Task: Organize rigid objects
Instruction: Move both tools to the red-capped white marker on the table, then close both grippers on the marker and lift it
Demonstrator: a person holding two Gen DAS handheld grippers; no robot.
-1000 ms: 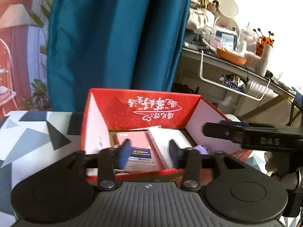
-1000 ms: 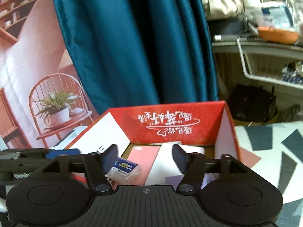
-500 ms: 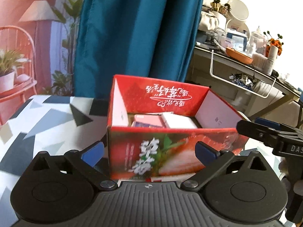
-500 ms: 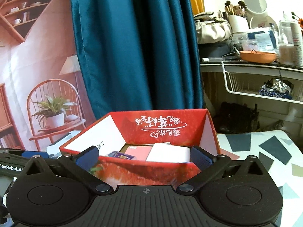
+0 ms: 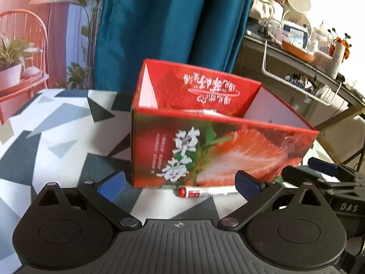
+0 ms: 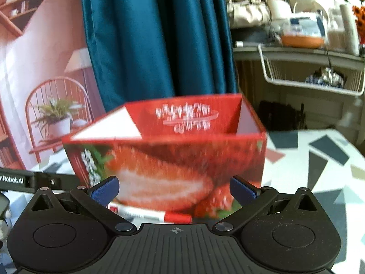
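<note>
On the patterned table (image 5: 57, 123), a red-capped tube (image 5: 205, 191) lies flat against the base of the red carton (image 5: 219, 150). The left gripper (image 5: 180, 182) and right gripper (image 6: 174, 190) both stand fully spread and empty, their jaws having just opened. The tube appears light, rigid, smooth and prone to rolling. Grasp it mid-barrel, across its width.

Glossy printed cardboard box (image 5: 219, 150) on a matt patterned tablecloth (image 5: 57, 137); satiny teal curtain (image 5: 173, 27) behind.
</note>
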